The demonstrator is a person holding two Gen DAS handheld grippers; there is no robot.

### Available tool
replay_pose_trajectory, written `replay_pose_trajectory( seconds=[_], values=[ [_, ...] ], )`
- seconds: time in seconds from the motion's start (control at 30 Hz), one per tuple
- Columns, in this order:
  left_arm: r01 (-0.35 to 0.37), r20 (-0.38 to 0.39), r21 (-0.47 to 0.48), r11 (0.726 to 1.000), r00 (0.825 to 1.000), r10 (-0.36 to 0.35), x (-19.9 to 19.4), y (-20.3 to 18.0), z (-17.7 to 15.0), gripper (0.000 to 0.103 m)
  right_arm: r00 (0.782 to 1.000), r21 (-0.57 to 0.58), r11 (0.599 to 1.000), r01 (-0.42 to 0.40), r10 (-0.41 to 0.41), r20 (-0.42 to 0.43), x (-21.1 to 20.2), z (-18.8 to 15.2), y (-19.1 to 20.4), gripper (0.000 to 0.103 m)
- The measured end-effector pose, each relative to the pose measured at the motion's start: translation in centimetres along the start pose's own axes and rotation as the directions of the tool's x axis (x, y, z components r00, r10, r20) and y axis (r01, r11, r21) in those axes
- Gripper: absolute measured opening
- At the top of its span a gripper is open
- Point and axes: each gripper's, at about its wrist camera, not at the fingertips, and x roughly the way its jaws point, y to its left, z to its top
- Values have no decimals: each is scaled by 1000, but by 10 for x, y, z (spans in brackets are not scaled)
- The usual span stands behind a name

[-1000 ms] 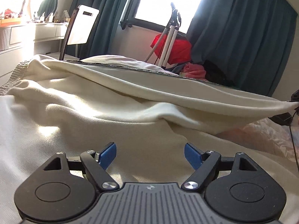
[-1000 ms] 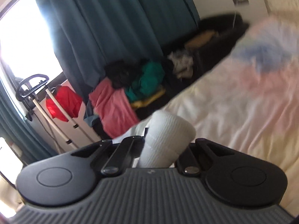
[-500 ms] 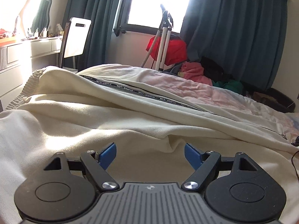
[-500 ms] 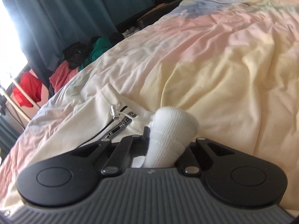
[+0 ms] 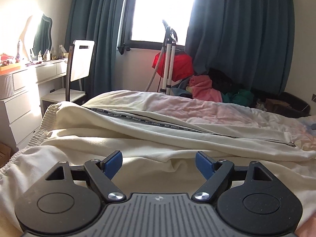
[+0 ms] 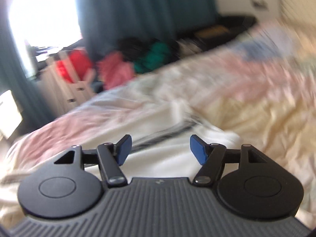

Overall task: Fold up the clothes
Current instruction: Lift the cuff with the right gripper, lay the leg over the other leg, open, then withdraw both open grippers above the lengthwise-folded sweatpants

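Note:
A cream zip-up garment [image 5: 122, 136] with a black lettered zipper tape [image 5: 158, 123] and a ribbed hem lies spread and folded over on the bed. My left gripper [image 5: 159, 163] is open and empty, low over the near part of the cloth. In the blurred right wrist view the same cream garment [image 6: 171, 158] lies under my right gripper [image 6: 160, 150], which is open and empty just above it.
The bed has a pink and yellow sheet [image 5: 227, 112]. Beyond its far edge are a pile of clothes [image 5: 205, 90], a garment steamer pole [image 5: 168, 63], teal curtains and a window. A white dresser [image 5: 21, 90] and chair [image 5: 79, 69] stand at the left.
My right gripper has opened and let go of the cream cloth it held, then pulled back above it. The lifted edge of the garment has dropped flat onto the bed. My left gripper stayed open.

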Motion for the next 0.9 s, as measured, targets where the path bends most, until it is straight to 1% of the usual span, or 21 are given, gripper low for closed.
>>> replay_pose_trajectory(
  seconds=[0.03,0.1,0.2,0.23,0.33,0.4,0.47,0.5,0.53,0.57,0.63,0.77,0.83,0.9],
  values=[
    [7,9,-6,1000,1000,-7,-9,1,2,86,1000,-34,999,-28,28,9,-17,-4,14,67],
    [6,43,-5,1000,999,-6,-29,1,3,88,997,-74,994,-76,77,11,-51,-11,40,67],
    [-28,93,39,999,995,25,-56,-5,4,90,987,-126,979,-159,161,11,-93,-27,71,67],
    [-30,104,53,998,994,24,-65,-7,3,91,983,-141,973,-181,185,17,-106,-33,81,67],
    [-16,121,87,996,993,6,-88,-13,-4,93,973,-192,957,-217,228,34,-135,-56,106,67],
    [-5,117,86,996,993,-5,-101,-14,-11,94,972,-253,943,-214,232,41,-149,-74,120,67],
    [1,106,75,997,994,-9,-108,-14,-18,94,968,-284,934,-218,245,59,-157,-95,125,67],
    [4,99,70,998,995,-11,-112,-13,-22,95,964,-284,930,-233,259,56,-159,-105,124,67],
    [4,92,64,998,996,-10,-114,-12,-26,95,963,-275,930,-246,266,39,-160,-113,123,67],
    [3,85,58,998,996,-8,-115,-11,-28,95,966,-260,934,-246,257,9,-160,-118,121,67],
    [5,71,42,999,997,-8,-114,-7,-33,95,970,-237,942,-236,242,-3,-163,-122,117,67],
    [2,44,11,1000,999,-2,-105,-4,-33,96,972,-240,948,-207,227,59,-171,-119,114,67],
    [-7,26,-3,1000,1000,7,-99,-2,-35,97,976,-225,954,-196,213,55,-167,-121,112,67],
    [-23,-3,-12,1000,1000,23,-93,0,-38,97,980,-209,960,-188,199,31,-160,-124,110,67]
  ],
)
